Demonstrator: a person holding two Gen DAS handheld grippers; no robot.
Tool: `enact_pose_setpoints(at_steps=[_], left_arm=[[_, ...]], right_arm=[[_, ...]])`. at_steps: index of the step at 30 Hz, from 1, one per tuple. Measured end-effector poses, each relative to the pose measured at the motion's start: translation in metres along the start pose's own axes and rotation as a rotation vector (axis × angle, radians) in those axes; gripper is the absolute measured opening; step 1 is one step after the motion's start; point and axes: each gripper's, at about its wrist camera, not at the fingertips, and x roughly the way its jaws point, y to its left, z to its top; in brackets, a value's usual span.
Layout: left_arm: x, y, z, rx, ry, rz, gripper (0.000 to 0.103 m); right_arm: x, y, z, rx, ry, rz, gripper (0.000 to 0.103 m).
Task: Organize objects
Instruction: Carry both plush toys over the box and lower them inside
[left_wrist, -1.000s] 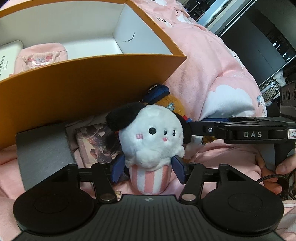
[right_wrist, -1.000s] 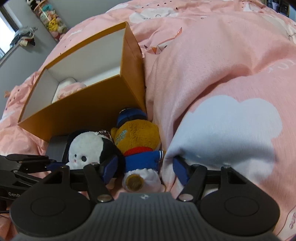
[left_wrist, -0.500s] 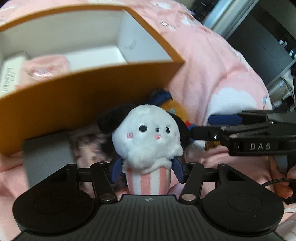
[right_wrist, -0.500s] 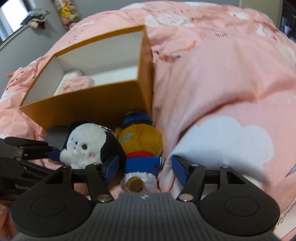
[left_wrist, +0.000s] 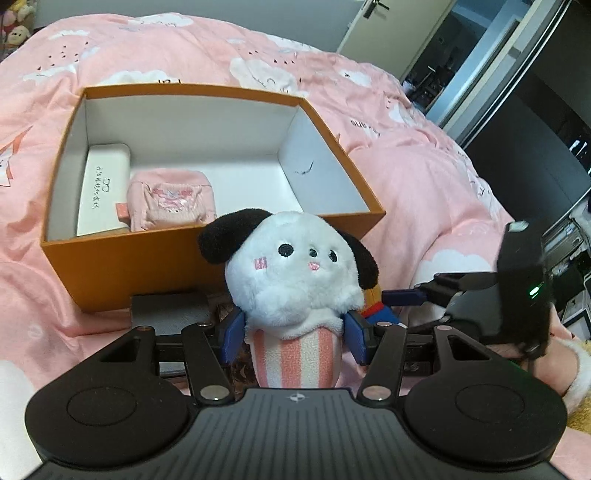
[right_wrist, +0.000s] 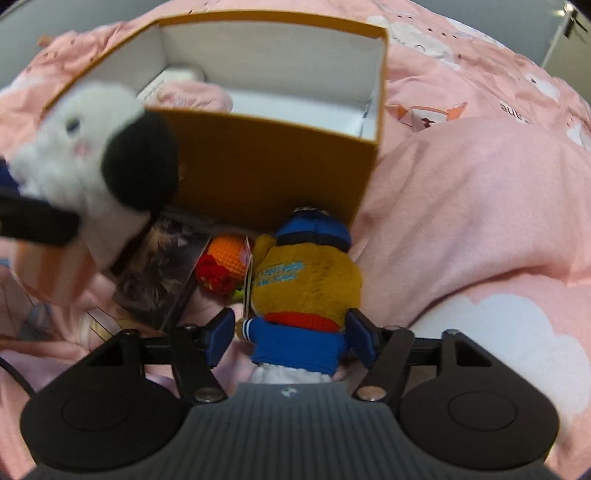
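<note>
The round white plush dog with black floppy ears and a pink-and-white striped base (left_wrist: 295, 291) sits clenched between the blue pads of the left gripper (left_wrist: 293, 334), held off the bed in front of the near wall of the open orange cardboard box with a white lining (left_wrist: 140, 273); its face shows black bead eyes, a pink cheek mark and a small pink mouth. In the right wrist view this dog is a blurred shape at the upper left. Inside the box lie a white oblong case with printed writing (left_wrist: 101, 192) and a soft pink pouch with a cartoon print (left_wrist: 171, 201), the pouch's lower edge cut off by the box wall. The mustard-yellow plush figure in a blue cap and blue jacket (right_wrist: 306, 288) lies on the pink cloud-patterned bedcover (right_wrist: 480, 206) just before the box corner, between the pads of the right gripper (right_wrist: 291, 338), whose jaws are opening and do not press it. Beside it a small orange crocheted toy with red trim (right_wrist: 223, 264) is half hidden, and the dark printed card (right_wrist: 162, 280) is too blurred to read.
</note>
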Motion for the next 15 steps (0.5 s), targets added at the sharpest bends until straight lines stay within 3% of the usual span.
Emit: enact_pose_setpoints(at_steps=[8, 15], left_arm=[[-0.017, 0.002, 0.000, -0.010, -0.048, -0.010, 0.064], [-0.040, 0.008, 0.010, -0.044, -0.094, -0.037, 0.064]], right_arm=[[0.008, 0.003, -0.006, -0.043, 0.007, -0.059, 0.061], [-0.022, -0.055, -0.016, 0.285, -0.035, 0.195, 0.054]])
